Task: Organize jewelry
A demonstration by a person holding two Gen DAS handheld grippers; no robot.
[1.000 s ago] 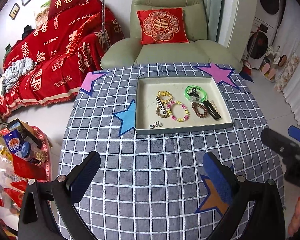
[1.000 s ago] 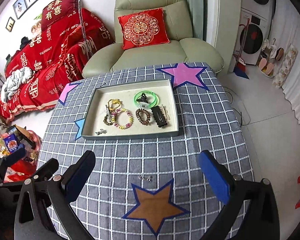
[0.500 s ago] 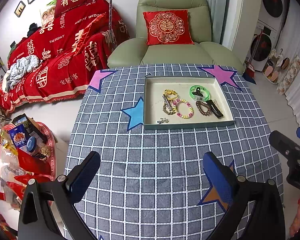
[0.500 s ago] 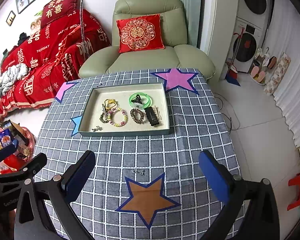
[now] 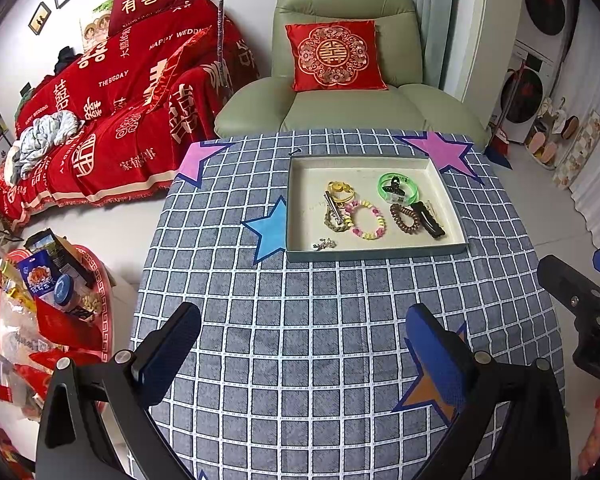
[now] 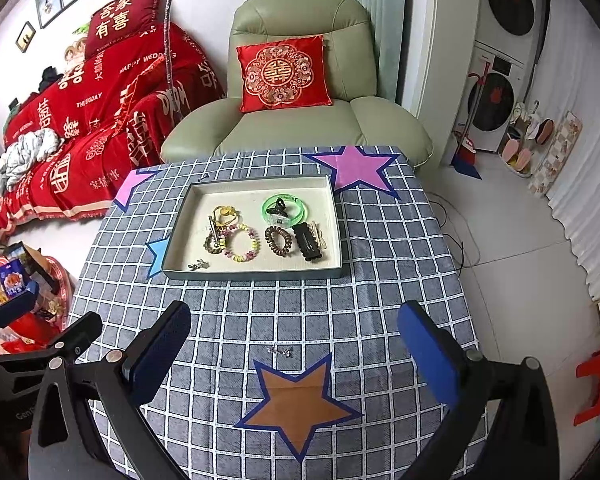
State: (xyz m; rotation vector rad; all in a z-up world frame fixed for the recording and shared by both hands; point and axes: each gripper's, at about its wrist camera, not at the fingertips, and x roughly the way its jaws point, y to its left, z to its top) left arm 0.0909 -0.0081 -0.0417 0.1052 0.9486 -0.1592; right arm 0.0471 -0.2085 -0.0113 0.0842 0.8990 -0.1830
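Ahead, a grey checked desk (image 6: 380, 280) with star patches fronts a green armchair (image 6: 300, 92). The jewelry tray (image 6: 256, 274), long axis crosswise, sits mid-desk; a small silver earring (image 6: 281, 351) lies near the orange star. Both the left hand-held gripper (image 5: 300, 354) and the right hand-held gripper (image 6: 294, 350) are spread, empty.

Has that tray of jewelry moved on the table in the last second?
No. The tray keeps its near-left corner over the blue star and its far-right corner by the pink star; only the cameras pulled back.

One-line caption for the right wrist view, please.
Open right gripper above checked tablecloth; tray of jewelry beyond.
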